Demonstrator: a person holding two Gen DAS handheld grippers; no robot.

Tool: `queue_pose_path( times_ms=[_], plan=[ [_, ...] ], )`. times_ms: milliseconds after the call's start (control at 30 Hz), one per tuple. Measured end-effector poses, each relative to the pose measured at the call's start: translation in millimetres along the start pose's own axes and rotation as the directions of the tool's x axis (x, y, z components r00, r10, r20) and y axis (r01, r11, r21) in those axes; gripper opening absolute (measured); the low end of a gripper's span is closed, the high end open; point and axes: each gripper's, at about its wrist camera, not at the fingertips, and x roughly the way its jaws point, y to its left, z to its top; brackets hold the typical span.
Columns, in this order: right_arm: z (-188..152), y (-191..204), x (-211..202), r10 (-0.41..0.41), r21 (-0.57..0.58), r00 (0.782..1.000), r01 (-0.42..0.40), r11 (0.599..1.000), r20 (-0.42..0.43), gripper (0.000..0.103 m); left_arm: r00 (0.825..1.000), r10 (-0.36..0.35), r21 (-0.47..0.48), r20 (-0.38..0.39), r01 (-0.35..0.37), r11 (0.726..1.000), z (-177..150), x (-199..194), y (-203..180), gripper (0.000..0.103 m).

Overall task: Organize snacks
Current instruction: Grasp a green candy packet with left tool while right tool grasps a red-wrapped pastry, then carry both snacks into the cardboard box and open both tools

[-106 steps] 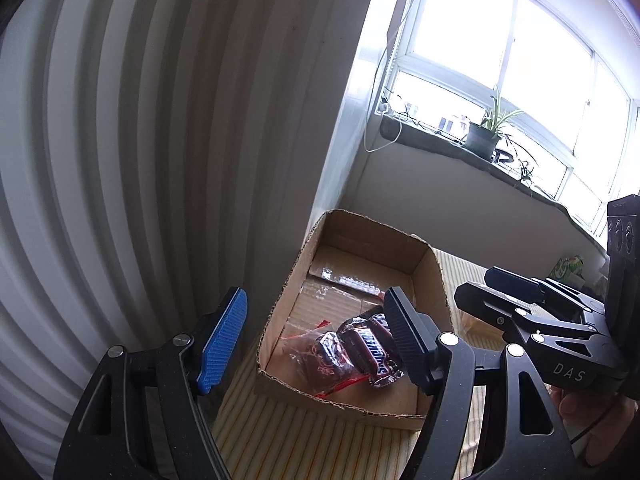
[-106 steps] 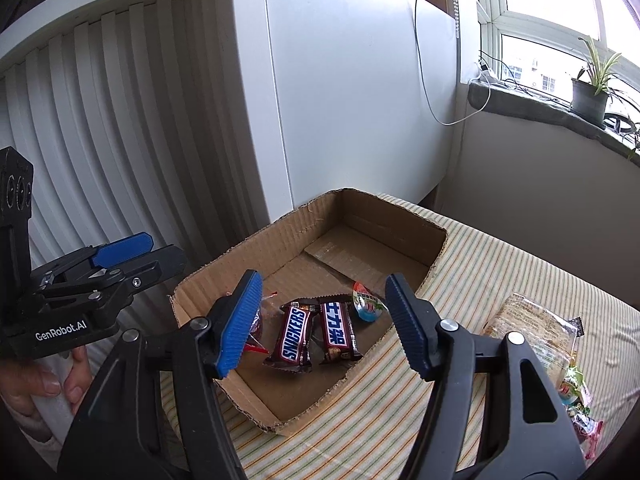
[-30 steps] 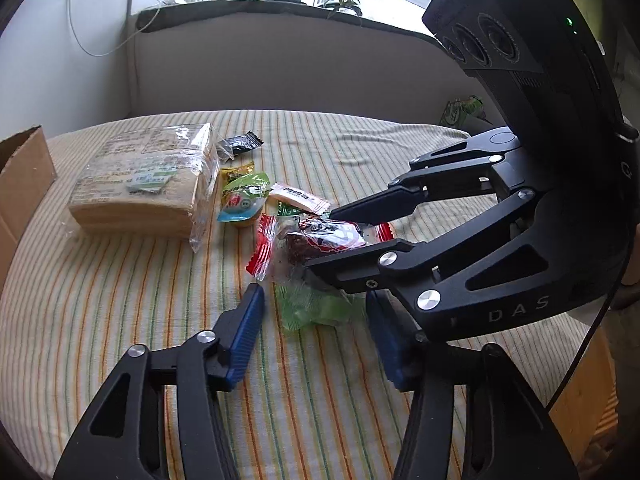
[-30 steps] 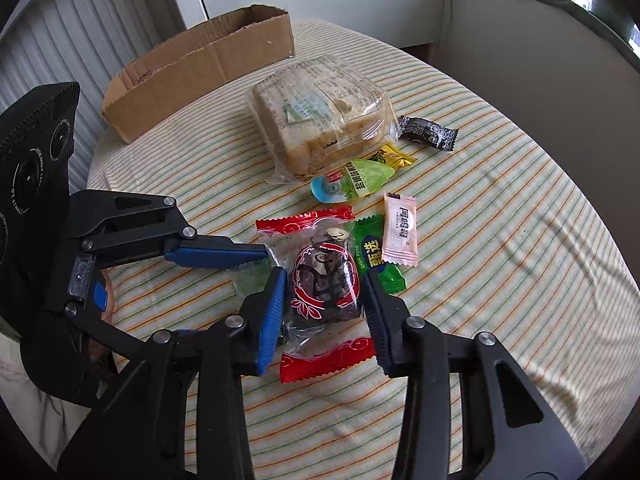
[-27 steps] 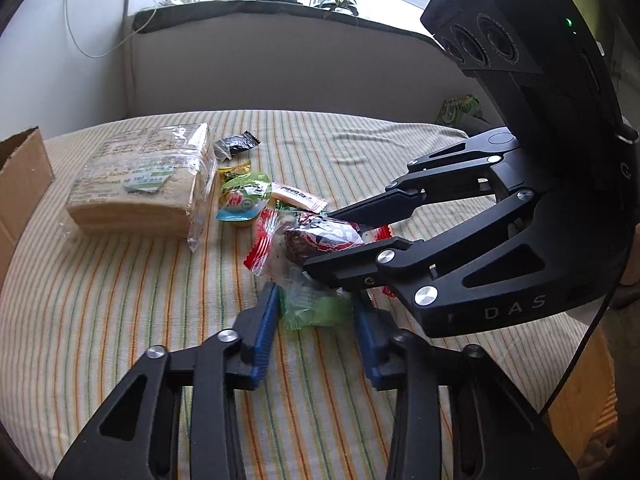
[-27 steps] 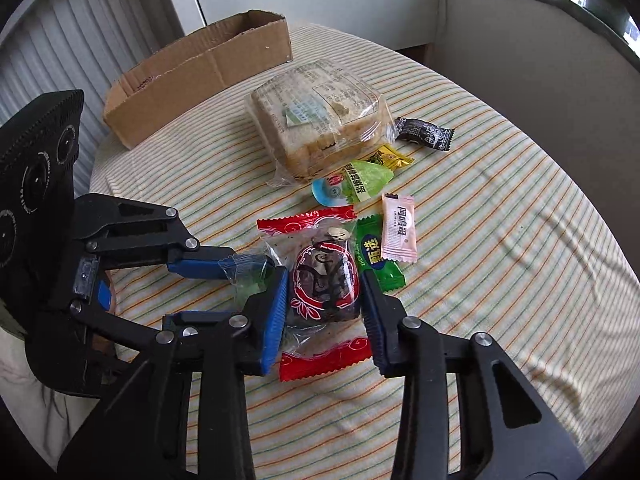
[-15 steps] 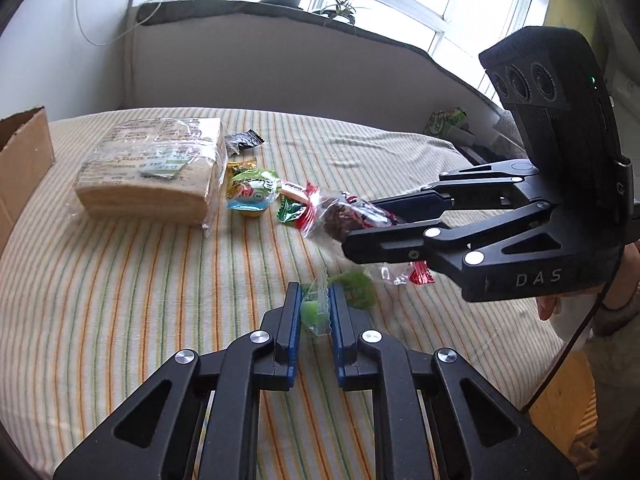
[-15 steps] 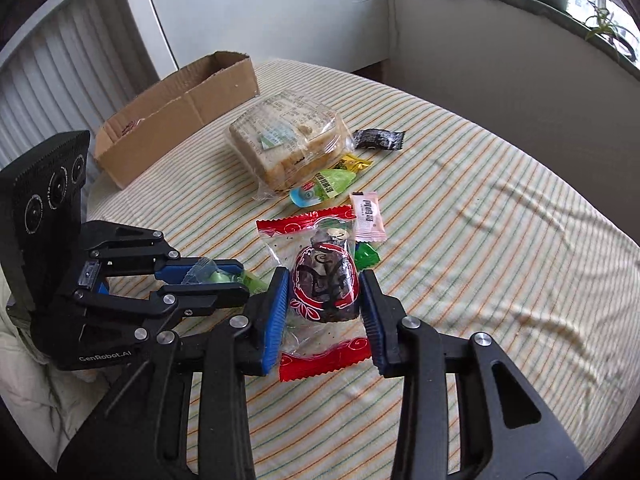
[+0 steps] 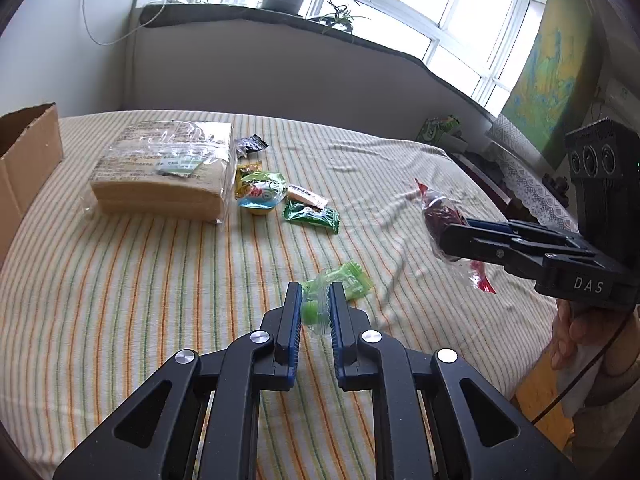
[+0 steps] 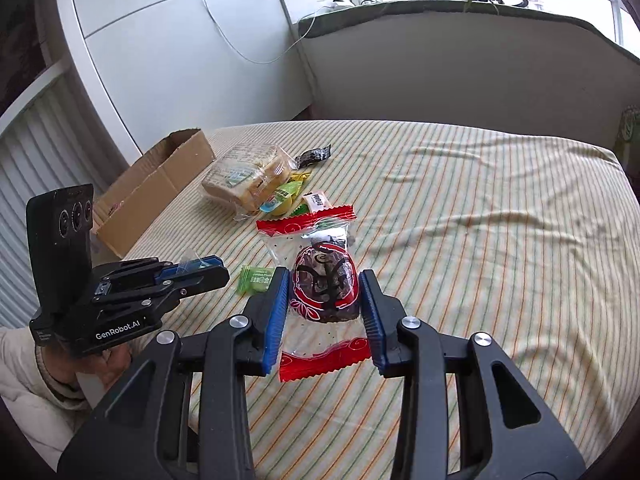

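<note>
My left gripper [image 9: 315, 306] is shut on a small clear-wrapped green candy [image 9: 312, 309] and holds it above the striped tablecloth; it also shows in the right wrist view [image 10: 200, 266]. My right gripper [image 10: 323, 292] is shut on a red-ended clear packet with a dark red cake [image 10: 324, 286], lifted off the table; it also shows in the left wrist view [image 9: 442, 222]. A second green candy [image 9: 354, 282] lies on the cloth just beyond my left fingers. The cardboard box [image 10: 156, 190] stands at the table's far left.
A wrapped bread loaf [image 9: 164, 170] lies near the box [image 9: 28, 160]. Beside the loaf lie a jelly cup [image 9: 260, 192], a green sachet [image 9: 312, 216], a pink sachet [image 9: 308, 196], a yellow candy [image 9: 248, 170] and a black sachet [image 9: 250, 145]. The table's right edge [image 9: 520, 360] is close.
Both grippers have lifted and drawn back from the snack pile with their snacks. My right gripper has moved off to the right, away from my left one.
</note>
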Motion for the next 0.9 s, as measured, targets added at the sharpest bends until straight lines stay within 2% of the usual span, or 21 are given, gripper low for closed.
queue_pose_path(
  times_ms=[133, 500, 700, 900],
  plan=[
    [-7.0, 0.8, -5.5, 0.002, 0.047, 0.999, -0.005, 0.999, 0.049, 0.037, 0.999, -0.012, 0.013, 0.034, 0.011, 1.000, -5.2, -14.6, 1.1, 0.012],
    [-20.9, 5.2, -5.4, -0.034, 0.160, 0.991, 0.014, 0.987, 0.127, 0.037, 0.995, 0.038, 0.029, 0.088, -0.041, 0.999, 2.3, -32.1, 2.9, 0.012],
    [2.4, 27.0, -37.4, -0.063, 0.141, 0.977, 0.034, 0.989, 0.204, 0.037, 0.986, 0.039, 0.053, 0.165, -0.048, 0.997, 23.4, -58.3, -1.0, 0.012],
    [31.6, 60.1, -68.6, -0.081, 0.103, 0.960, 0.055, 0.993, 0.268, 0.037, 0.963, 0.004, 0.111, 0.271, -0.035, 0.993, 52.5, -100.7, -8.6, 0.012]
  ],
)
